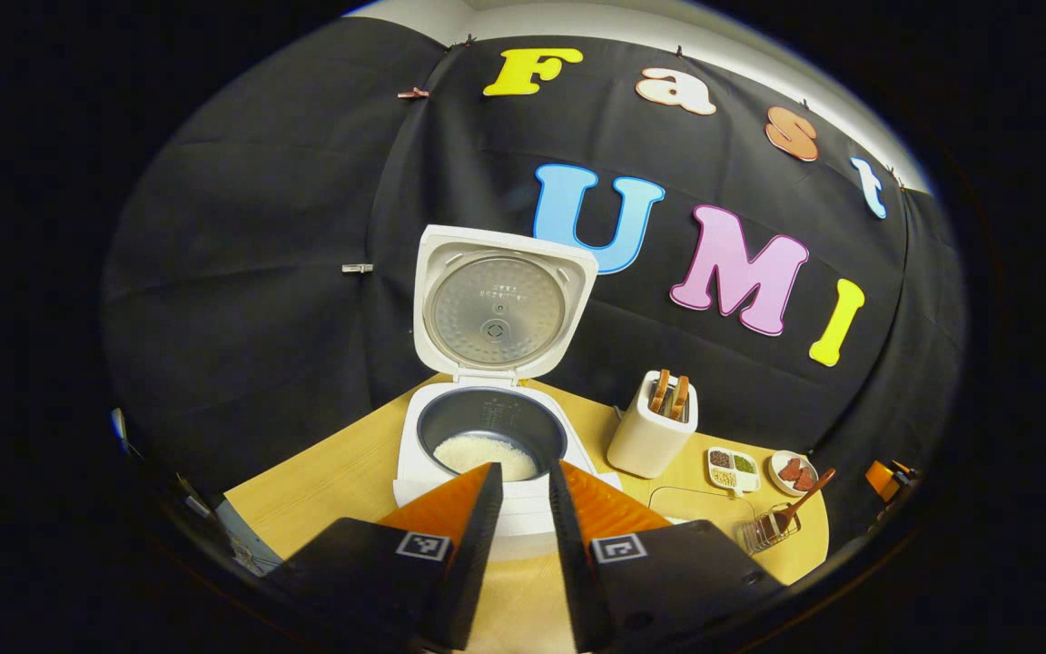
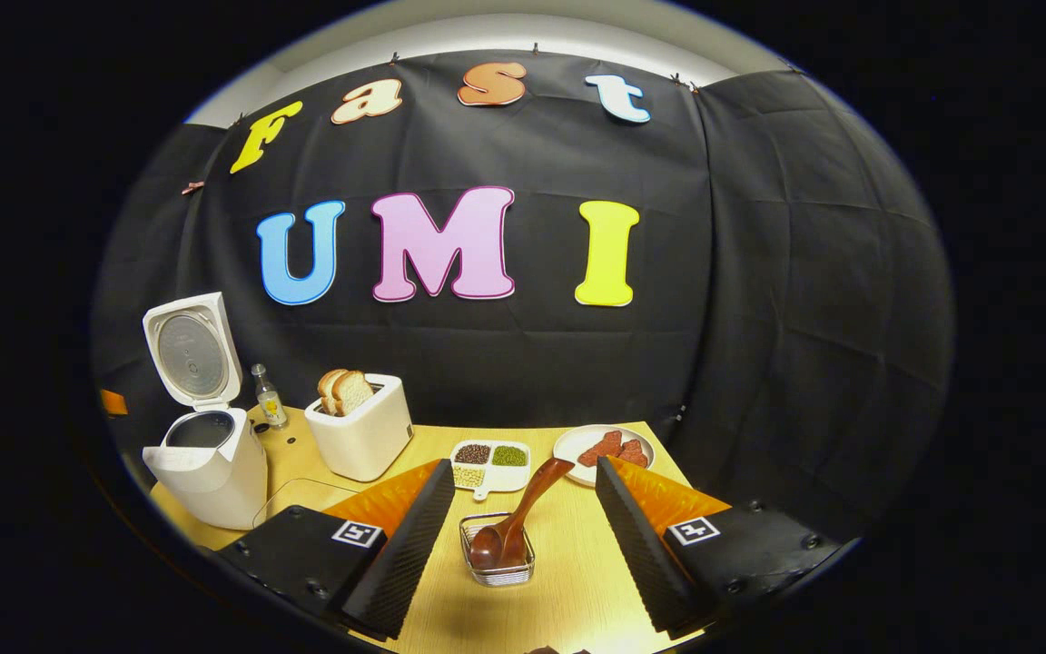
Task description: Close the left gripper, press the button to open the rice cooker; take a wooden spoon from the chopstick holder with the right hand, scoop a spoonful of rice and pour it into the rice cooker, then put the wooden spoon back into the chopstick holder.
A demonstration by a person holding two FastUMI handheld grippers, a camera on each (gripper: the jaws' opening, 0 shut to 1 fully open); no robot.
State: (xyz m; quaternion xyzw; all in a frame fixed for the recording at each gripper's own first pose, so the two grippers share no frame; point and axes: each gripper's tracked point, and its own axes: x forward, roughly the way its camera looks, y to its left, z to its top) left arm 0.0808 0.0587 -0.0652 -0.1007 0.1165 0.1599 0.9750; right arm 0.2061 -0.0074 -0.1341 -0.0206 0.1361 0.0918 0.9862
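Observation:
The white rice cooker (image 1: pixel 487 454) stands open with its lid (image 1: pixel 498 304) upright, and white rice (image 1: pixel 484 451) lies in its dark pot. My left gripper (image 1: pixel 525 470) hovers just in front of the cooker, shut with only a narrow slit between the fingers and nothing held. A brown wooden spoon (image 2: pixel 523 509) leans in the small wire chopstick holder (image 2: pixel 498 554), bowl down and handle up to the right. My right gripper (image 2: pixel 523 468) stands open a little above and in front of the holder, with the spoon seen between its fingers but apart from them. The cooker (image 2: pixel 205 463) is at far left in the right gripper view.
A white toaster (image 2: pixel 361 436) holding bread stands right of the cooker, with a small bottle (image 2: pixel 267 397) behind. A divided dish of beans (image 2: pixel 489 463) and a plate of red slices (image 2: pixel 603 450) lie beyond the holder. The wooden table (image 2: pixel 568 581) ends close behind the plate.

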